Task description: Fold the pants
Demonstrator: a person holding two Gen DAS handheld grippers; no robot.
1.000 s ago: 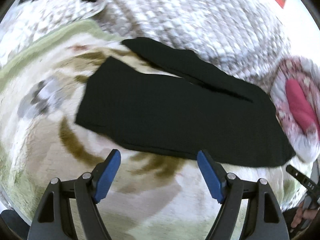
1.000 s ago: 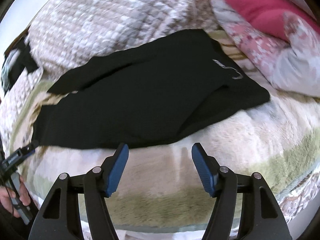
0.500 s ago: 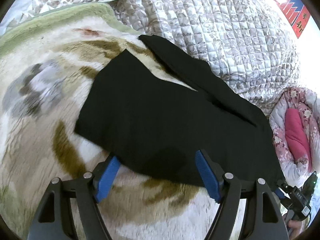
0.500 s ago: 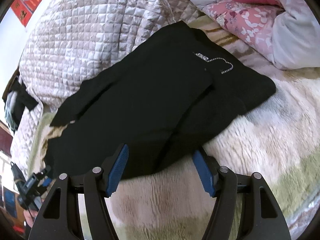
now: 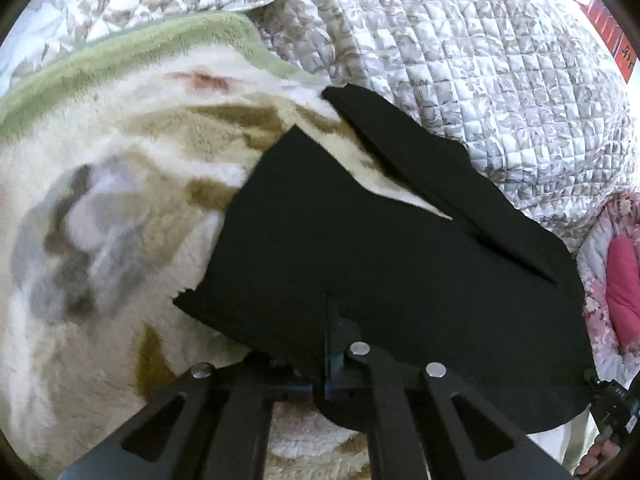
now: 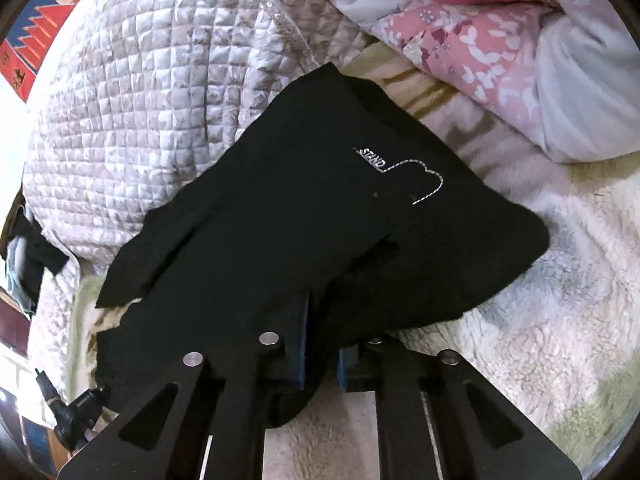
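Observation:
Black pants [image 5: 392,264] lie spread on a fluffy cream blanket [image 5: 120,184], legs pointing toward the far left. My left gripper [image 5: 326,376] is shut on the near edge of the pants by the leg end. In the right wrist view the pants [image 6: 304,216] show a silver stitched logo [image 6: 400,172] near the waist. My right gripper [image 6: 320,356] is shut on the near edge of the pants toward the waist. The fabric bunches up between the blue pads of both grippers.
A quilted grey-white bedspread [image 5: 480,60] rises behind the pants. A pink floral duvet [image 6: 480,40] lies at the waist end. The blanket has a green border [image 5: 140,44]. The other gripper shows at each view's lower corner [image 6: 76,412].
Both grippers moved forward onto the near edge of the pants and went from open to shut on the fabric, which now bunches between the pads.

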